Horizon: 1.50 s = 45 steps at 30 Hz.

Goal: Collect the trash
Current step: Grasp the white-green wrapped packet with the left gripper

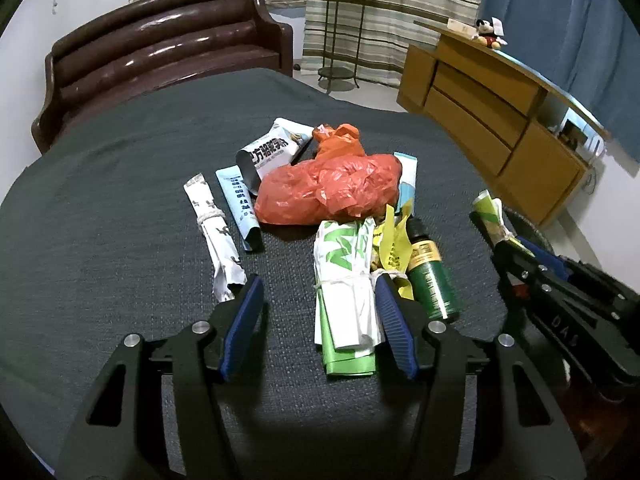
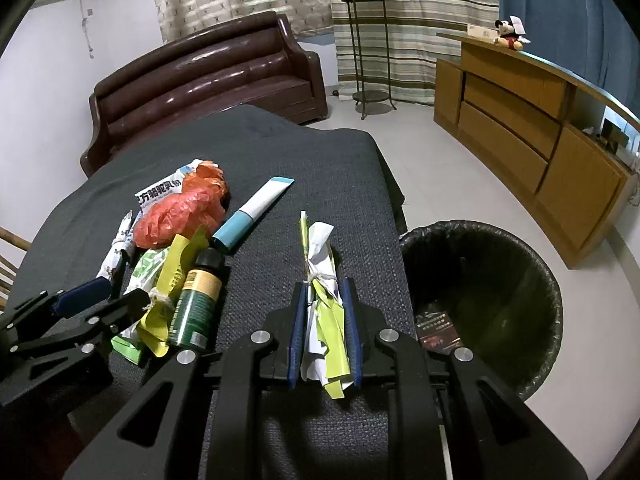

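Only the right wrist view is showing the black-lined trash bin, sitting on the pale tiled floor just beside the table's edge, with a dark packet lying inside. There the right gripper is clamping its ribbed blue pads tight on a string-tied bundle of yellow-green and white wrappers, held over the dark woven tablecloth near the bin. The left wrist view is showing the left gripper standing about half open with nothing pressed; its right finger is lying against a tied green-and-white bag bundle. Beside that are resting a green cylindrical bottle, a crinkled orange plastic bag, a blue tube and a rolled white wrapper.
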Available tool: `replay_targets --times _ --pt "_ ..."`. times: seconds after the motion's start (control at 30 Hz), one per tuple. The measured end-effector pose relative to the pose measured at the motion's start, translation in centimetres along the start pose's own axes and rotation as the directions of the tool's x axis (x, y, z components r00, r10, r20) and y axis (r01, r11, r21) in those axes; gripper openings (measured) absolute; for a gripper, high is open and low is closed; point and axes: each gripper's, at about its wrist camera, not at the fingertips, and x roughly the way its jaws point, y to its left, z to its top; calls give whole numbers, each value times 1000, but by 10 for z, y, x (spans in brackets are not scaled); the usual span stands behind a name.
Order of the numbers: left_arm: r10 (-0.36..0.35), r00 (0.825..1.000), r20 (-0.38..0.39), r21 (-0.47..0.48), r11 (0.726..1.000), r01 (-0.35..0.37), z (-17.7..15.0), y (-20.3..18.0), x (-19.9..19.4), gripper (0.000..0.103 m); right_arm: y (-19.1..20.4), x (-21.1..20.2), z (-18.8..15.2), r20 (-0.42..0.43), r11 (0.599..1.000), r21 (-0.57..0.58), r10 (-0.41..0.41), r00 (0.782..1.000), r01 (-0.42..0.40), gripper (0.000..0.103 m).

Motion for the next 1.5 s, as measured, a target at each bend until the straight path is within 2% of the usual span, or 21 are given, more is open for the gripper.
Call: replay_targets --times 0.4,0.7,0.93,1.33,1.5 --pt "24 1000 13 -14 1000 -24 -2 11 -6 56 -2 2 -1 -3 1000 3 2 1000 -2 19" --pt "-7 1000 -12 17 1000 7 0 -2 7 56 -4 2 0 -3 1000 3 2 1000 -2 19" --pt "-27 999 -27 18 999 27 -3 0 14 32 -5 4 -2 -4 1000 6 2 1000 -2 19" --pt "-42 999 19 32 999 41 -11 1 -3 30 -5 1 -4 2 1000 4 -3 1000 3 19" --pt "-51 996 77 51 998 47 -11 -5 -22 30 -7 -7 -4 21 1000 6 -17 1000 17 19"
